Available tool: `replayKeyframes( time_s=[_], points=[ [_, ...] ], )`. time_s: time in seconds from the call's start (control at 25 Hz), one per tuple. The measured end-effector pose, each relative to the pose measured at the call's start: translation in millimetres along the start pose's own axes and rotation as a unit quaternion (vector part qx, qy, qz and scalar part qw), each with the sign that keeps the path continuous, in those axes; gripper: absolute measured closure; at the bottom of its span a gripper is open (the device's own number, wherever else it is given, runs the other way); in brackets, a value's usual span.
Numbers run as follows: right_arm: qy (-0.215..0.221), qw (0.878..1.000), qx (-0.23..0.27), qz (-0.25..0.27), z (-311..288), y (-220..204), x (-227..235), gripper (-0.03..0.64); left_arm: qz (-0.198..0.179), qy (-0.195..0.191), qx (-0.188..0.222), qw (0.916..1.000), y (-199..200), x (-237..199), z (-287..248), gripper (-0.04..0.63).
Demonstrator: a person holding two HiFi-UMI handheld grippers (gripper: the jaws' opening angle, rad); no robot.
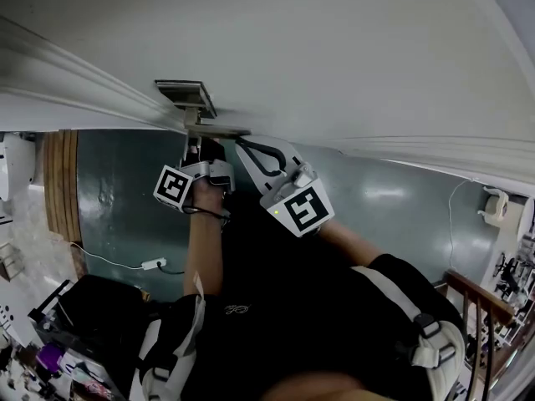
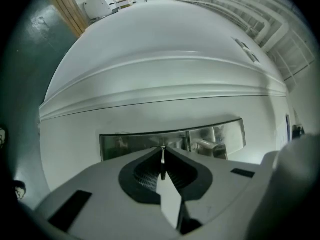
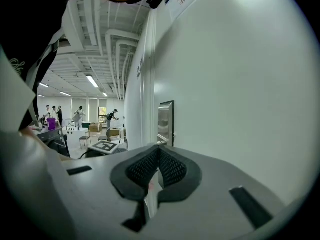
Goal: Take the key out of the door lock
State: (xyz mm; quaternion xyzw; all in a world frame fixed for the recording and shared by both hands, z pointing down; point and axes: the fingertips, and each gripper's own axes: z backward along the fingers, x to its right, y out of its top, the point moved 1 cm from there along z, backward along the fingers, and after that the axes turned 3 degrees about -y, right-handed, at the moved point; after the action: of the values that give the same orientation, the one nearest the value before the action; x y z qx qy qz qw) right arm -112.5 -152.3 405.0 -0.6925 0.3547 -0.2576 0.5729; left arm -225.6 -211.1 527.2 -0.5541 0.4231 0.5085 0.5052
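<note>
**While the Left Claw Clamps the Key, the Right Claw Stands Closed and Empty**

Where the left gripper view looks along its jaws, the left gripper (image 2: 163,150) has them pressed together on the key (image 2: 162,166). The key shows as a thin metal strip, edge-on, pinched between the dark ribbed pads (image 2: 145,176). Its far end reaches the polished lock plate (image 2: 135,145) on the white door (image 1: 334,57). Whether the blade is seated in the keyhole or clear of it cannot be told, as the jaw tips cover that spot.

The right gripper (image 3: 159,151) has its pads meeting at the tips with nothing between them. It is just beside the left gripper and points along the door face, with the lock plate ahead of it.

From the head view, both grippers are raised to the door directly below the lock plate, marker cubes facing the camera.
</note>
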Motion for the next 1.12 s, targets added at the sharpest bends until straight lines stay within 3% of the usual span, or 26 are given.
replayKeyframes(
  time_s=[0.56, 0.84, 1.12],
  points=[
    [-0.002, 1.0, 0.001, 0.004, 0.5, 2.8, 3.2, 0.609, 0.016, -0.011, -0.001, 0.9998, -0.3, -0.6, -1.5, 0.558],
    [-0.001, 1.0, -0.002, 0.002, -0.1, -0.2, 3.2, 0.608, 0.045, -0.011, 0.016, 0.9988, -3.0, -4.4, -5.5, 0.558],
    [-0.003, 1.0, 0.001, -0.002, 2.5, 2.2, 3.1, 0.609, 0.024, -0.002, 0.031, 0.9992, -2.5, 1.0, -4.9, 0.56]
  ],
)
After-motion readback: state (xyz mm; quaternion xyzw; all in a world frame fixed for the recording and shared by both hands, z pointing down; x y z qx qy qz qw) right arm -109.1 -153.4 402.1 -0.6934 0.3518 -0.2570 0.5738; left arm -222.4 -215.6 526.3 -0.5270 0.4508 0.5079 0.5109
